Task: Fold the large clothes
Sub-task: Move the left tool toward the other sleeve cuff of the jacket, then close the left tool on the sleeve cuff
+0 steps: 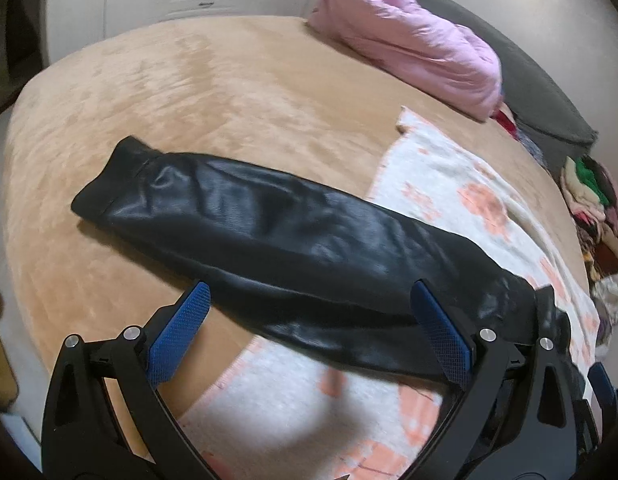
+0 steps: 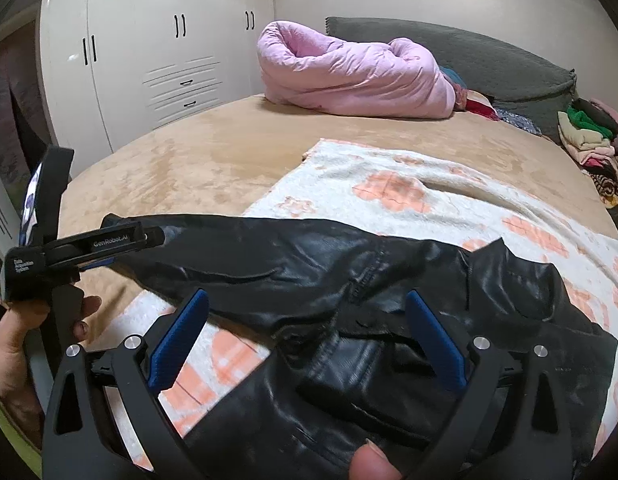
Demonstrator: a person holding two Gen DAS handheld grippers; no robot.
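Left wrist view: black leather jacket [image 1: 269, 232] lies on a bed, partly on the tan plush bedspread [image 1: 169, 92], partly on a white towel with orange flower print [image 1: 449, 184]. One sleeve stretches out across the bedspread, ribbed cuff [image 1: 109, 172] at the far end. Left gripper [image 1: 309, 332] spread wide, blue pads either side of the sleeve's near part, nothing clamped; contact with the leather cannot be told.

Right wrist view: jacket body [image 2: 389, 340] rumpled on the towel, collar area bunched, lining showing. Right gripper [image 2: 309, 344] also spread wide above it, empty. The left hand [image 2: 25, 344] shows at the edge, holding its tool.

Handling, by judgement: leather looks thick, fairly heavy, glossy and likely slick against the pads. It should hold creases and resist sharp folds, sliding as a mass rather than draping. Better purchase likely at the knit cuff, seams or collar edge than on smooth panels. Pink duvet [image 2: 349, 76] and clothes pile [image 2: 589, 132] well apart.
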